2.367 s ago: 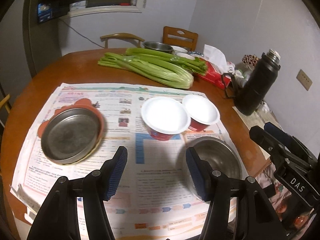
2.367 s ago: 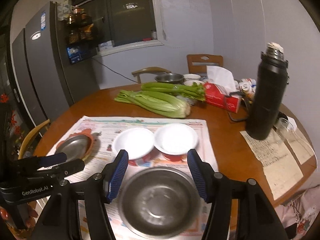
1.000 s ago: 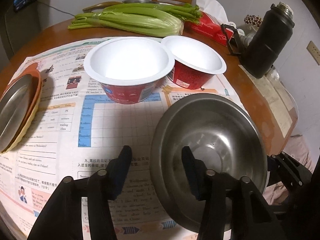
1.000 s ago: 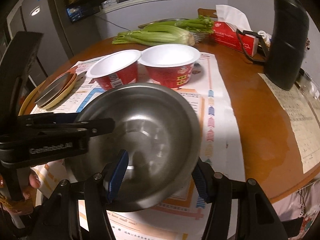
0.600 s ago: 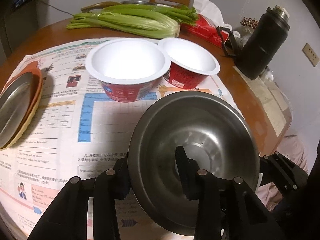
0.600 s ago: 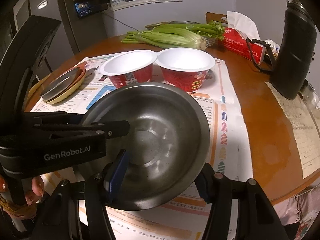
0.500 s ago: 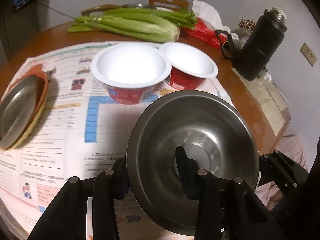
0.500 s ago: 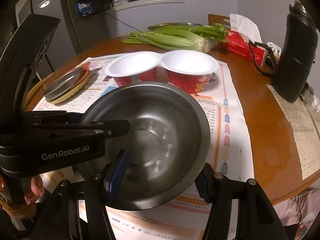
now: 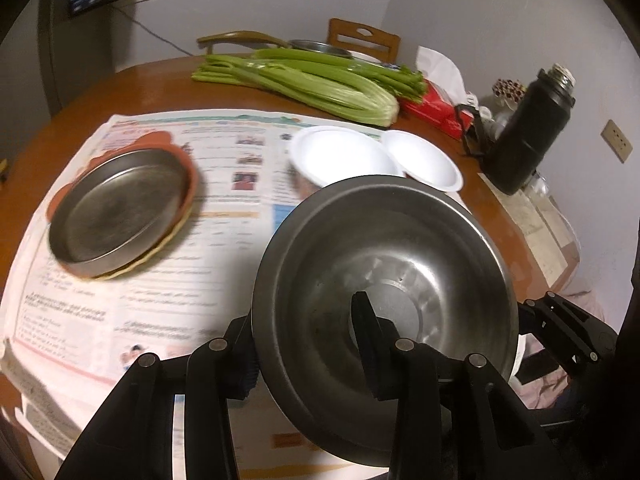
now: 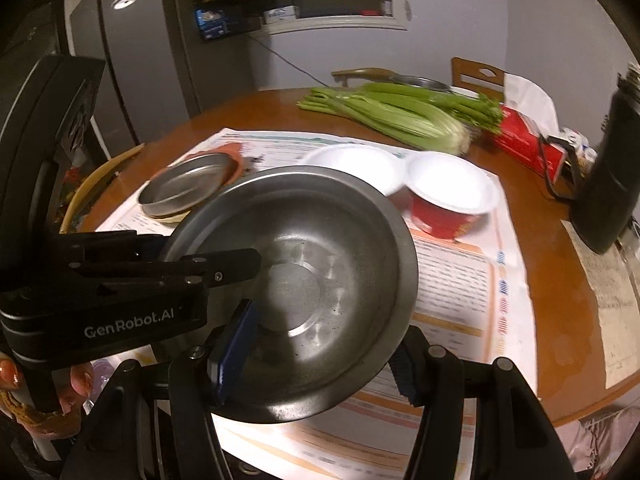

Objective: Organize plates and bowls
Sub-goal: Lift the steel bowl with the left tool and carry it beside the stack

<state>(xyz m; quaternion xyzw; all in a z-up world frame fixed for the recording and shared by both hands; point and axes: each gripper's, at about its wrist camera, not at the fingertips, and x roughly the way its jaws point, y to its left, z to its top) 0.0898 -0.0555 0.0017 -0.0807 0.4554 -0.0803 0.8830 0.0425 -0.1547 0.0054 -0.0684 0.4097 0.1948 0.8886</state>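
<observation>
Held the steel bowl (image 9: 400, 248) clear of the newspaper (image 9: 160, 280), above the near edge of the table (image 9: 140, 84), tilted a little toward the cameras. Gripped it from two sides. Clamped the left gripper (image 9: 304, 332) over the near-left rim, one of the fingers (image 9: 362, 312) inside the bowl and the other outside against the wall. Set the right gripper (image 10: 320, 340) across the near-right rim the same way, blue pad inside and partner under the lip, seemingly clenched on the metal too.

Judged the risks as follows. Could have lost the bowl through slick steel sliding between the pads, more so with two hands pulling at slightly different angles or speeds. Could have clipped the two red paper bowls (image 10: 448, 196), just beyond the far rim, by swinging forward too low, and tipped them, light as they looked. Could have clattered onto the metal plate (image 9: 116, 208) and the orange dish beneath it if brought down off-centre there. Could have dragged the newspaper if lowered and slid.

Worked at a round wooden table in a dim kitchen. Shared it with celery (image 9: 312, 80), a red tissue box (image 9: 432, 108) and a black flask (image 9: 528, 136). Faced wooden chairs (image 9: 364, 38), a grey fridge (image 10: 132, 60) and pale walls.
</observation>
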